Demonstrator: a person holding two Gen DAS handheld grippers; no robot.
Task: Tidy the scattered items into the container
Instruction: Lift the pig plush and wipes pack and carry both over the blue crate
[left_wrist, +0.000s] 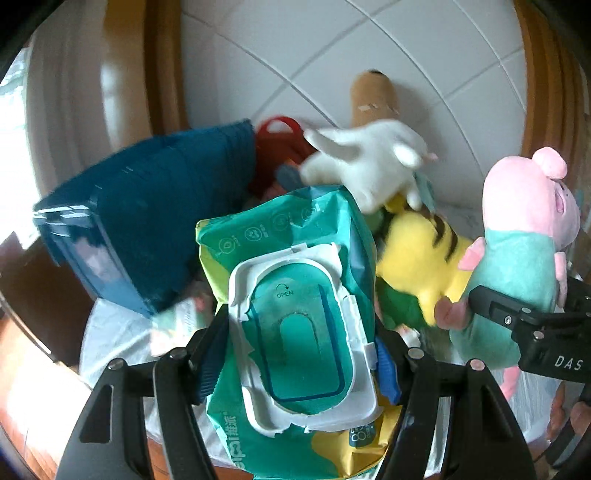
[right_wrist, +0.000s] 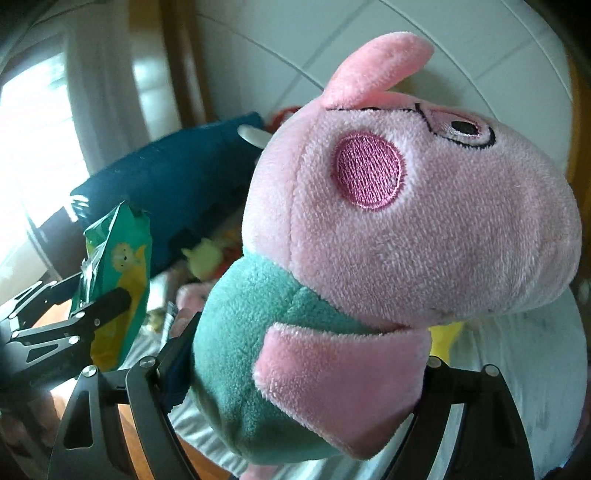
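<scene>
Over the blue bin (left_wrist: 147, 206), both grippers are loaded; left gripper (left_wrist: 303, 354) is clamped on a green pack of wipes (left_wrist: 288, 295), held at the flip-lid end with the pack pointing toward the bin; right gripper (right_wrist: 295, 373) is clamped round the teal body of a pink pig plush (right_wrist: 369, 221), head up, held just right of the wipes. Bin looks tipped or seen at an angle, hard to say which; a pile sits at its mouth: white plush (left_wrist: 369, 162), yellow striped plush (left_wrist: 424, 258), something red (left_wrist: 280, 136), a tan plush (left_wrist: 373, 96) behind. Can't tell which of those are inside the bin and which lie beside it. Judgement: two items are in transit and not yet in the bin; at least those two remain. Surface: white cloth or sheet (left_wrist: 110, 332) over a wooden floor or edge (left_wrist: 22, 387); white tiled floor (left_wrist: 369, 44) beyond; wood trim at both sides; bright window at left.
</scene>
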